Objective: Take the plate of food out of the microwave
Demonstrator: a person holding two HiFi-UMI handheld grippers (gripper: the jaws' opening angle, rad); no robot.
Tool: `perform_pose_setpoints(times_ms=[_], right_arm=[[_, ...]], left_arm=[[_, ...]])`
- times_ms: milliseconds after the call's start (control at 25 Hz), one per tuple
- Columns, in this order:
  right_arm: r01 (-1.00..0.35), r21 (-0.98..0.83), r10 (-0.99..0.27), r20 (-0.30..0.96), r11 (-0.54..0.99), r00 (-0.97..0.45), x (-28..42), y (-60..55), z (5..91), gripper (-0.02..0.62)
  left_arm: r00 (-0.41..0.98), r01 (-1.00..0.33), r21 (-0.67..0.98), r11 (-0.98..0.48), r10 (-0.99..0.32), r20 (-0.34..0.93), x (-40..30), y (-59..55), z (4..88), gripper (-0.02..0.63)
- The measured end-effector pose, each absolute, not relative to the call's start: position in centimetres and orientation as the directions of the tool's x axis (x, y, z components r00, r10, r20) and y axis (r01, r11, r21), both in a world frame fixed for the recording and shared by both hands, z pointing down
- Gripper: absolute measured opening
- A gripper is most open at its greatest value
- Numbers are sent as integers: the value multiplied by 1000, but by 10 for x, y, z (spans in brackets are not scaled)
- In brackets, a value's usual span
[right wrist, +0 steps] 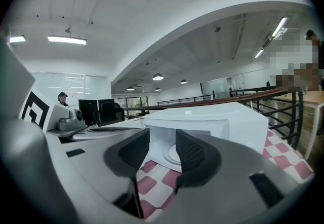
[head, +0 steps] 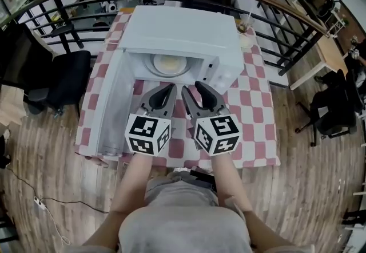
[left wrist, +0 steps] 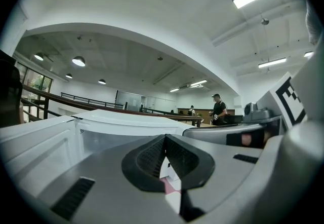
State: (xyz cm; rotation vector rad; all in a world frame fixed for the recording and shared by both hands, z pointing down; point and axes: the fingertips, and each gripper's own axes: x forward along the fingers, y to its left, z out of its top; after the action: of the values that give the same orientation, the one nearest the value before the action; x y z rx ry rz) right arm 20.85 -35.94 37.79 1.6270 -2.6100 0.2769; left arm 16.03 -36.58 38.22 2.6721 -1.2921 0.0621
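Note:
A white microwave (head: 177, 31) stands on the checkered table, its door (head: 114, 103) swung open to the left. Inside lies a white plate of pale food (head: 168, 64). Both grippers hover side by side just in front of the opening. My left gripper (head: 171, 88) has its jaws together and holds nothing; its own view shows the pads meeting (left wrist: 164, 141) before the microwave (left wrist: 126, 121). My right gripper (head: 191, 87) is open with nothing between the pads. In the right gripper view the plate (right wrist: 173, 154) shows through the gap of the gripper (right wrist: 162, 139), inside the microwave (right wrist: 217, 116).
The red-and-white tablecloth (head: 251, 109) covers a small table beside a curved black railing (head: 274, 23). A cup (head: 246, 26) stands behind the microwave at the right. A black chair (head: 63, 80) is to the left and a wooden desk (head: 326, 57) to the right.

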Motion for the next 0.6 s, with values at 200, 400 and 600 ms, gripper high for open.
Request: perform_pose_setpoints(times_ms=[200,400,600], right_arm=[[-877,-102,-861,166,470,-481,215,-371,385,242],[-859,-55,-839,192,509,-509,215,-376,389,252],[-841,-140,-823,174,523,-540,213,-382,399,252]], left_arm=[[594,-804,136,-579,-794,129,163,-377,389,3],[574,-818,140,-558,-806,143,162,-383,395,3],[577,-816,139,-561,-805,137,161,-382,395,3]])
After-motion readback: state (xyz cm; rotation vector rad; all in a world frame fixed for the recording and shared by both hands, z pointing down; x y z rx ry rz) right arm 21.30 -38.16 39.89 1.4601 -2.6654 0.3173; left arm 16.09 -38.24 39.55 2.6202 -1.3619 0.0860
